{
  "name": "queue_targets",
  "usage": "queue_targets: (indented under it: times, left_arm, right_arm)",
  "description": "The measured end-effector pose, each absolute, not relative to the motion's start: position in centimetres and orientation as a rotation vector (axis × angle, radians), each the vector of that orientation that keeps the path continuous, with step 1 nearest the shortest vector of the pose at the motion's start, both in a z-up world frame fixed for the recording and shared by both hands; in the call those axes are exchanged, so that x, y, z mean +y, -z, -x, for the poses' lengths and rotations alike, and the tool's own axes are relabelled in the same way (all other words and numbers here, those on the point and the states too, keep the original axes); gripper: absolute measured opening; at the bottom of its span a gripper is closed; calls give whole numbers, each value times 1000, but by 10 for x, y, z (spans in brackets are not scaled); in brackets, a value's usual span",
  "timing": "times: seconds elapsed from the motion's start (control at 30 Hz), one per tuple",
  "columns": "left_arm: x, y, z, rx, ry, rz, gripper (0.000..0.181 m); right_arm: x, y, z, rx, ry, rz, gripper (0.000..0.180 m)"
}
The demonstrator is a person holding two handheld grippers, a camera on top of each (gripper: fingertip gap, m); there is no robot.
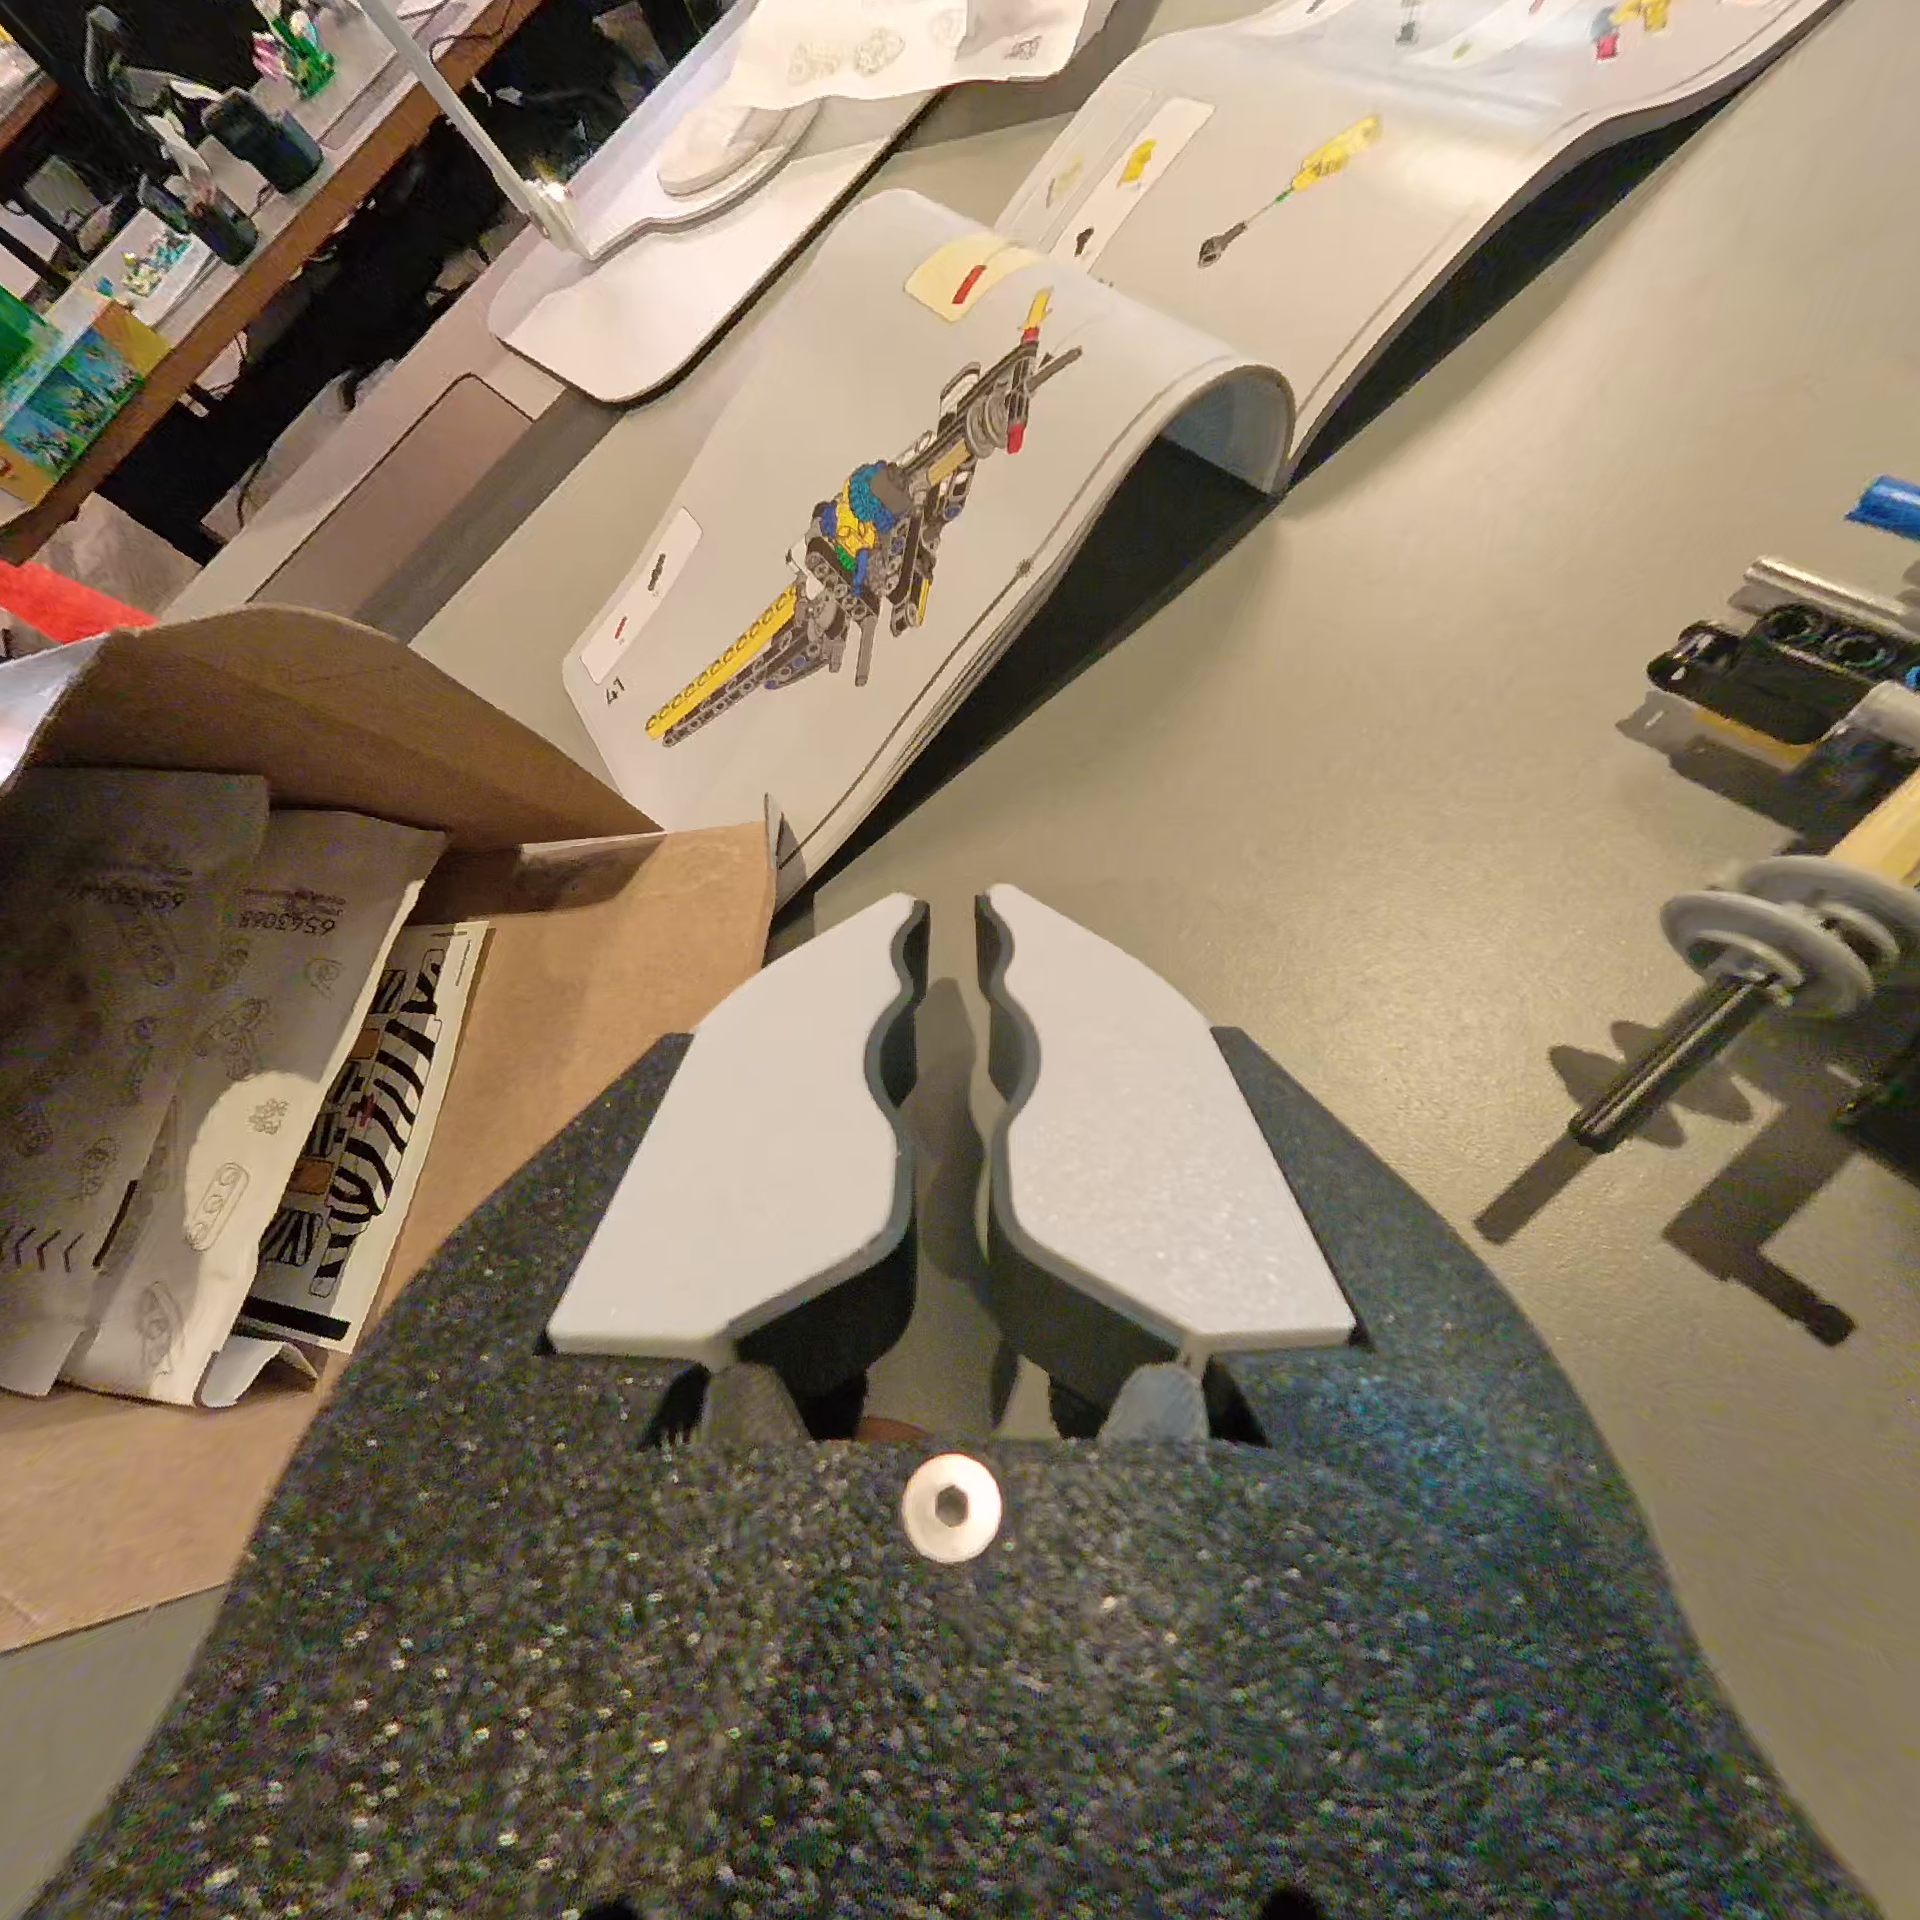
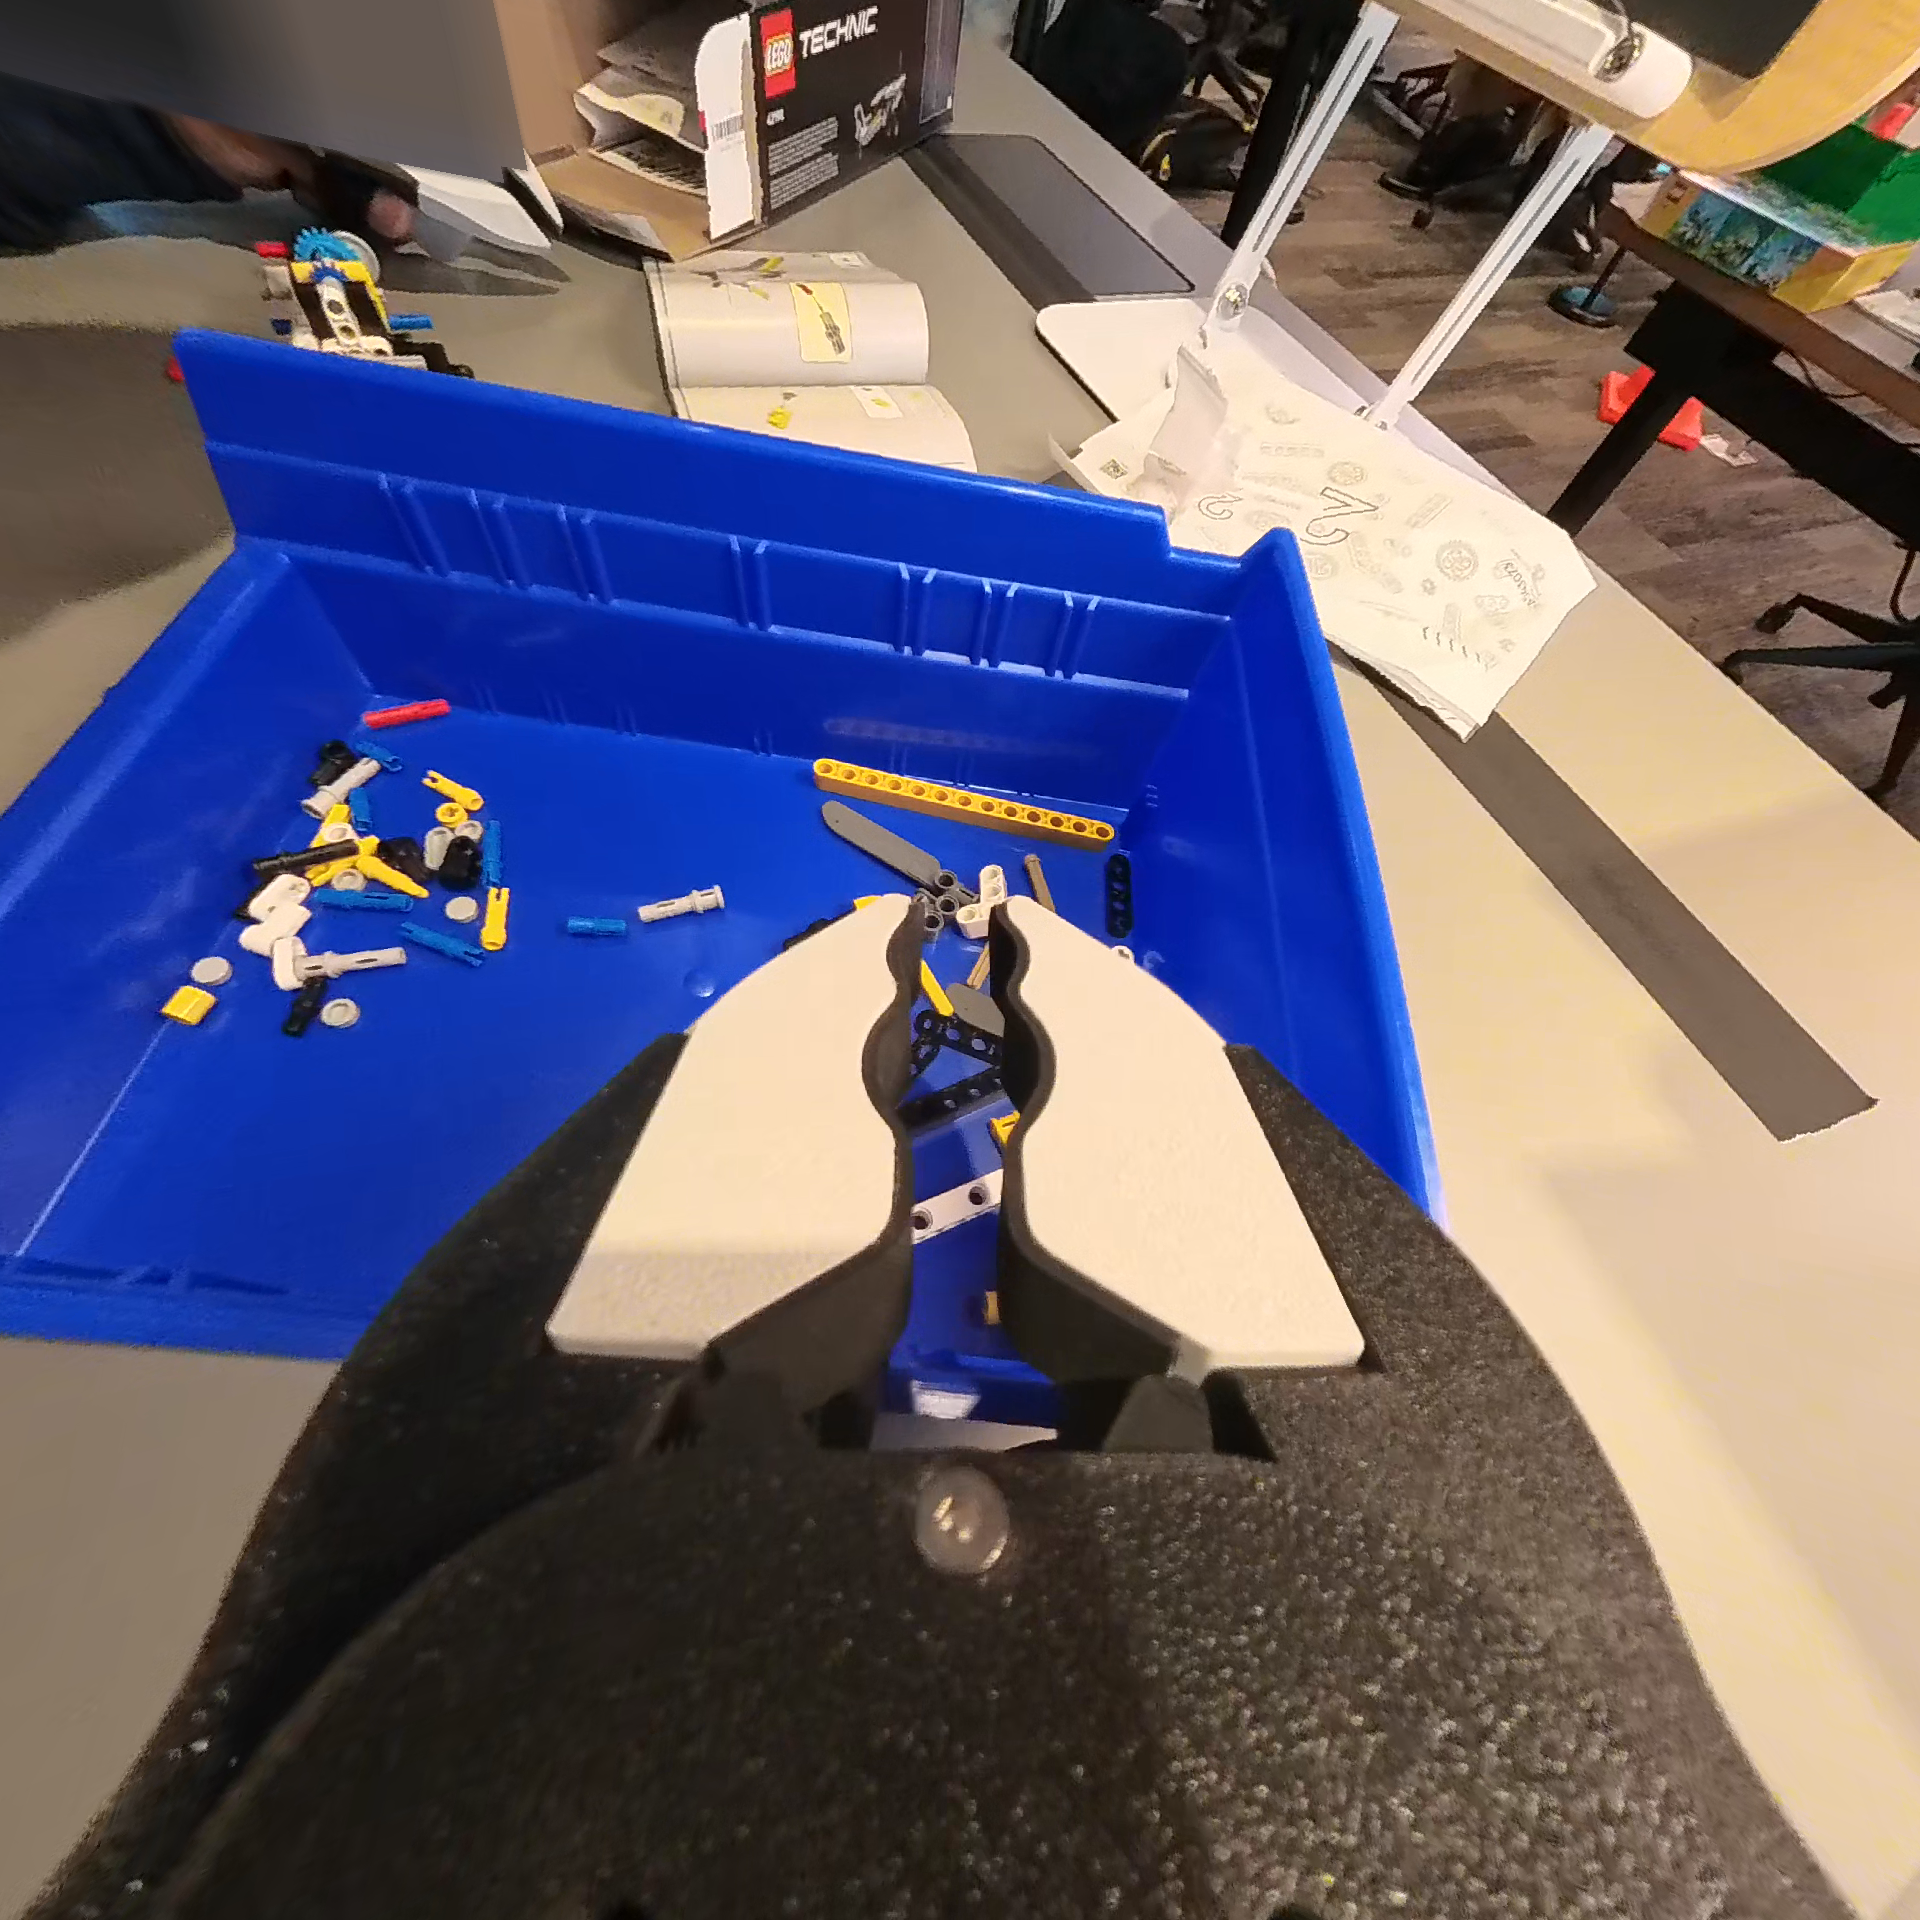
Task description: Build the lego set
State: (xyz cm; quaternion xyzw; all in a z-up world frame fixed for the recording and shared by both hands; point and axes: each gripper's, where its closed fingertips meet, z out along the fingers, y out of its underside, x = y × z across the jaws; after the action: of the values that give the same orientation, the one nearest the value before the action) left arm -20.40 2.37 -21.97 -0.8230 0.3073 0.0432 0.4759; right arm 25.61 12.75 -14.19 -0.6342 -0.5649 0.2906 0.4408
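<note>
The right tongs [image 2: 954,914] hang over the blue bin [image 2: 665,540], nearly closed and empty, to pick a loose piece [image 2: 961,798]. The left tongs [image 1: 952,912], nearly closed and empty, wait above the table [image 1: 1351,831] beside the half-built model [image 1: 1808,831] and open booklet [image 1: 883,520].

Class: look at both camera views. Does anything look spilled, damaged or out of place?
Nothing looks spilled or broken. The loose bricks all lie inside the blue bin. The only untidy things are the torn paper bags beside the bin and the instruction booklet, whose pages bulge upward.
</note>
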Motion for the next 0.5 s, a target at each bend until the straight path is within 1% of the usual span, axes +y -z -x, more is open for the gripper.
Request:
queue_targets:
  times: [0.2, 0.5]
  left_arm:
    - [24, 219, 206, 739, -101, 2014, 8]
    - [27, 221, 209, 715, -116, 2033, 8]
  right_arm:
    - [130, 146, -257, -1398, -679, 1625, 11]
    - [133, 147, -259, -1368, -642, 1651, 6]
